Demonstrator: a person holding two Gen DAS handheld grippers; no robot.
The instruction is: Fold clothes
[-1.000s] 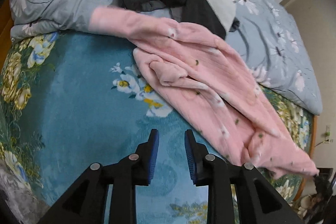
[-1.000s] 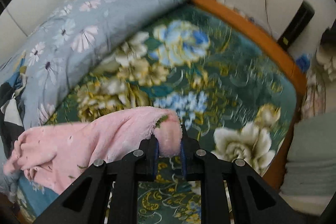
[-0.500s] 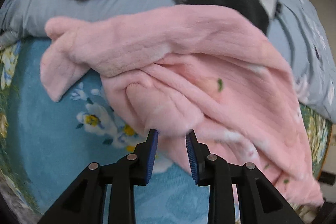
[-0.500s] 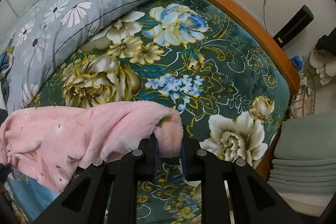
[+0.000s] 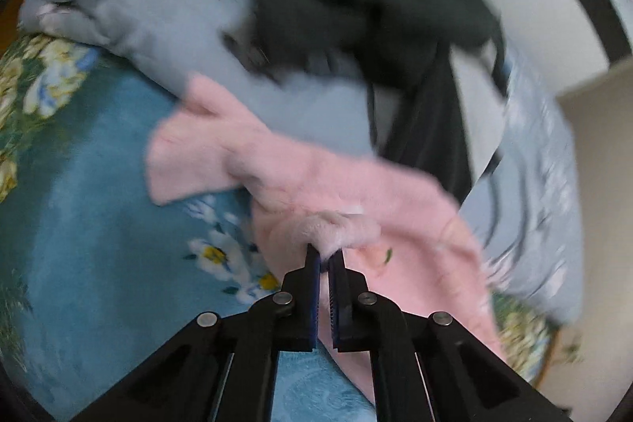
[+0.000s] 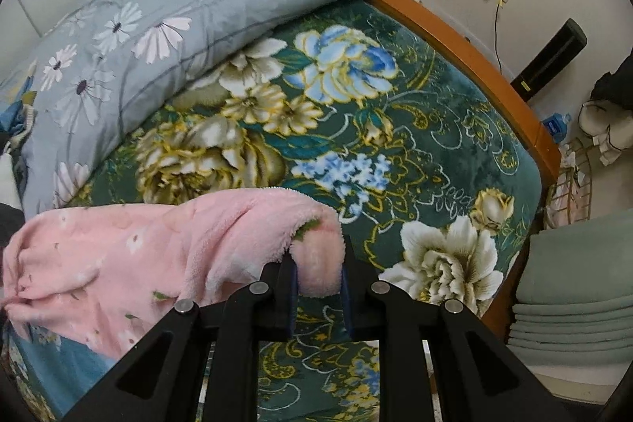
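A pink fleece garment [image 5: 300, 176] with small flower prints lies stretched across the floral bed blanket [image 5: 79, 208]. My left gripper [image 5: 324, 258] is shut on a bunched fold of it near its middle. My right gripper [image 6: 318, 263] is shut on the other end of the same pink garment [image 6: 130, 252], holding it just above the green floral blanket [image 6: 395, 129]. The left wrist view is blurred by motion.
A pile of dark clothes [image 5: 376, 6] sits on a folded grey floral quilt [image 5: 138, 10] behind the pink garment. The quilt also shows in the right wrist view [image 6: 158, 18]. The wooden bed frame [image 6: 455, 38], a wall socket and stacked green cushions [image 6: 573, 283] are at right.
My left gripper moved forward to the pink garment and closed on a fold of it. My right gripper kept its hold and shifted only slightly.
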